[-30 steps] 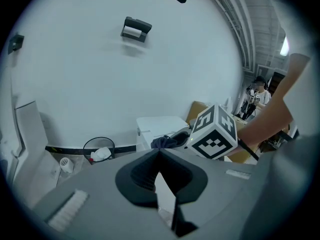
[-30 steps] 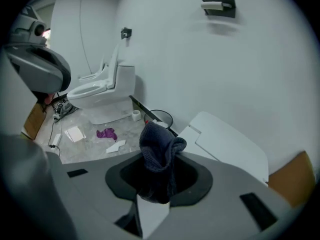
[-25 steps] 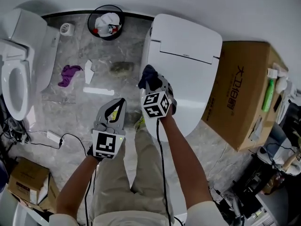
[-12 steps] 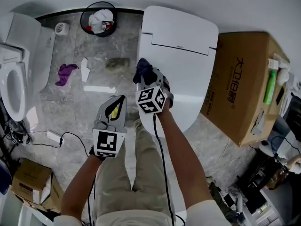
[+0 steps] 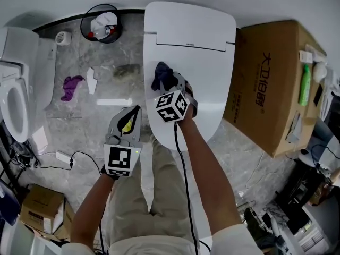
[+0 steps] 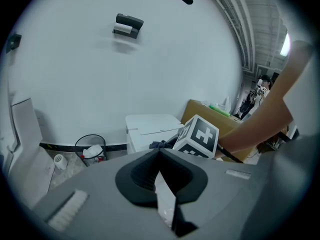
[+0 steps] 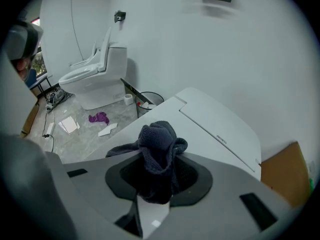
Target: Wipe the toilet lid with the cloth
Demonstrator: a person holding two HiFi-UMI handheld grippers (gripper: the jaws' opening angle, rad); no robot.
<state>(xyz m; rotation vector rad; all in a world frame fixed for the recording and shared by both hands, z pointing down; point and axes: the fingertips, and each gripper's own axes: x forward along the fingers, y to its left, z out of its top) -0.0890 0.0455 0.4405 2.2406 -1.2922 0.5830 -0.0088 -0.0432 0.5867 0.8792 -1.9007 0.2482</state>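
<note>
One risk: with your right tool (image 5: 167, 84) clamped on the bunched dark-blue knit cloth (image 7: 159, 149) over the white plastic toilet lid (image 5: 202, 73) and your left tool (image 5: 135, 113) closed on nothing, pressing hard may scrape its jaws across the lid.

The lower folds of the dark cloth (image 7: 159, 144) vanish between the clamped jaws of the right gripper (image 7: 158, 181); whether the cloth touches the toilet lid (image 5: 202, 68) cannot be told. From above, the gripper and the arm (image 5: 199, 158) cover the lid's front edge. A second toilet (image 5: 13, 97) is cut by the left edge, and the litter (image 5: 103, 21) in the waste bin (image 5: 83, 28) is too small to identify.
</note>
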